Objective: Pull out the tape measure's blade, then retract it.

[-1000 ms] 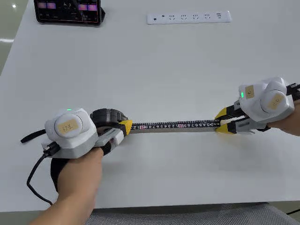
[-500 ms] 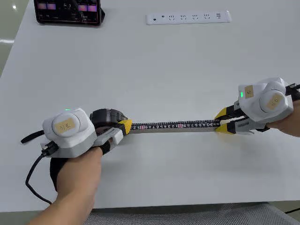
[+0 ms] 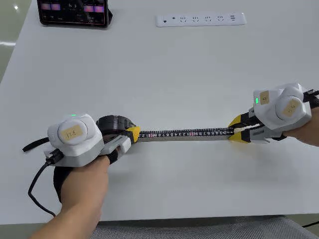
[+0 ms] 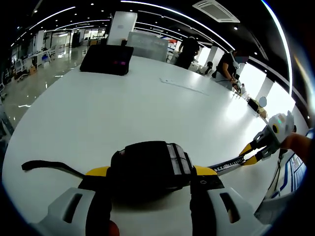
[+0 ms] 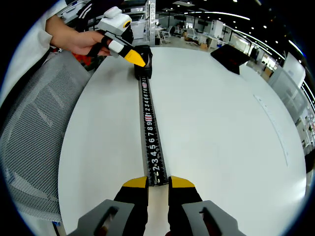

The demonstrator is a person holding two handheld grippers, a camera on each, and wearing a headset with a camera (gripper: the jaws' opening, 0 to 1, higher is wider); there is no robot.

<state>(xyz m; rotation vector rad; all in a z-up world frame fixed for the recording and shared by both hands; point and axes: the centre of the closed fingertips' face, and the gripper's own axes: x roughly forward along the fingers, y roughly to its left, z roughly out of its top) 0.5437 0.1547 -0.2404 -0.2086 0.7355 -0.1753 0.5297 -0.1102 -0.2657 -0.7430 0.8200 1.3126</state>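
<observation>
The tape measure case [image 3: 114, 124] lies on the white bench [image 3: 164, 74], near the bench's near edge and toward its left side. The left tool [image 3: 122, 134] is closed around it; in the left gripper view its 2 yellow-tipped jaws sit one on each side of the black case [image 4: 147, 164], touching it. The blade [image 3: 187, 133] is drawn out and runs roughly along the near edge toward the right side of the bench, numbers facing up. The right tool [image 3: 234, 130] is narrowed onto the blade's free end; in the right gripper view the blade [image 5: 150, 132] ends between the 2 yellow tips of that tool [image 5: 158, 183], and the case [image 5: 143, 61] shows at the far end. A black strap [image 3: 35, 144] trails from the case toward the left edge. By the far edge lie a white power strip [image 3: 201, 19] and, at the far left corner, a dark device [image 3: 74, 11].
</observation>
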